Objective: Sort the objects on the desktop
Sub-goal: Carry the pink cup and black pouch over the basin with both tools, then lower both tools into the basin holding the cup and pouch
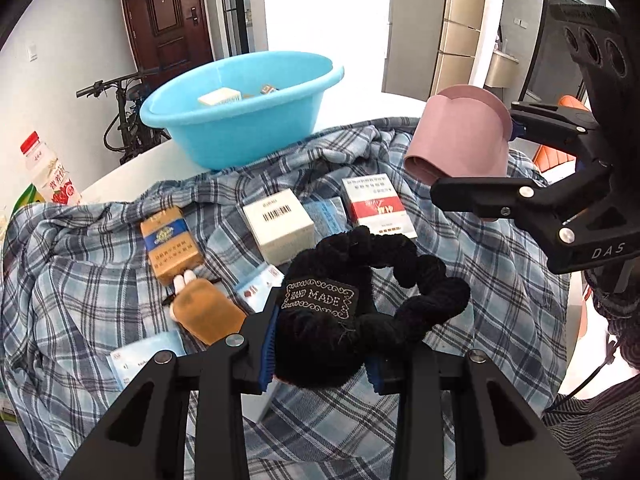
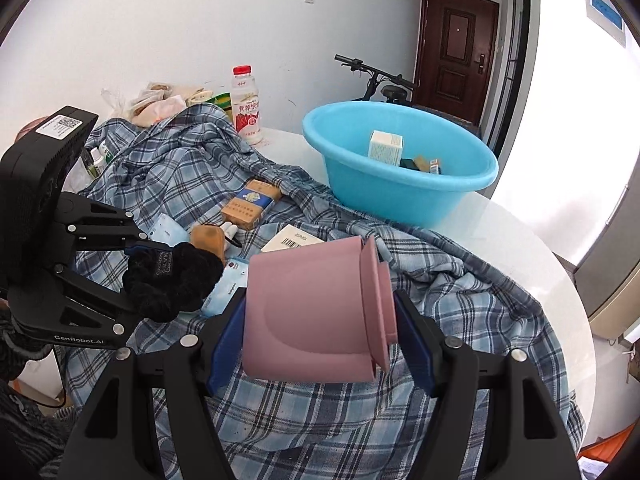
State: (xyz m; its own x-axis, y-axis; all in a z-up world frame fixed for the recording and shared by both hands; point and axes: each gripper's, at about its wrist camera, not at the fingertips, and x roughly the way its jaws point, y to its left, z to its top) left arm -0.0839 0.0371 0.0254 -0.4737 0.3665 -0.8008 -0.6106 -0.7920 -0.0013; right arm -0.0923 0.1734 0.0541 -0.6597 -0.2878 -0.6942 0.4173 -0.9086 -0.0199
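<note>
My left gripper [image 1: 320,354] is shut on a black fuzzy scrunchie [image 1: 360,300] with a "HAND MADE" label, held above the plaid cloth [image 1: 100,280]. That scrunchie [image 2: 172,276] also shows in the right wrist view, in the left gripper [image 2: 132,276]. My right gripper [image 2: 320,344] is shut on a pink cup [image 2: 316,312] lying on its side between the blue pads; the pink cup [image 1: 456,136] and right gripper [image 1: 480,164] show at the upper right of the left wrist view. A blue basin [image 1: 244,120] with small boxes inside stands behind the cloth.
On the plaid cloth [image 2: 460,280] lie a gold-and-blue carton [image 1: 170,244], a white barcode box [image 1: 278,226], a red-and-white box [image 1: 376,206], an orange plush toy [image 1: 204,312] and blue packets. A milk bottle [image 2: 247,106] stands far left of the blue basin [image 2: 400,184]; a bicycle [image 2: 376,80] leans behind.
</note>
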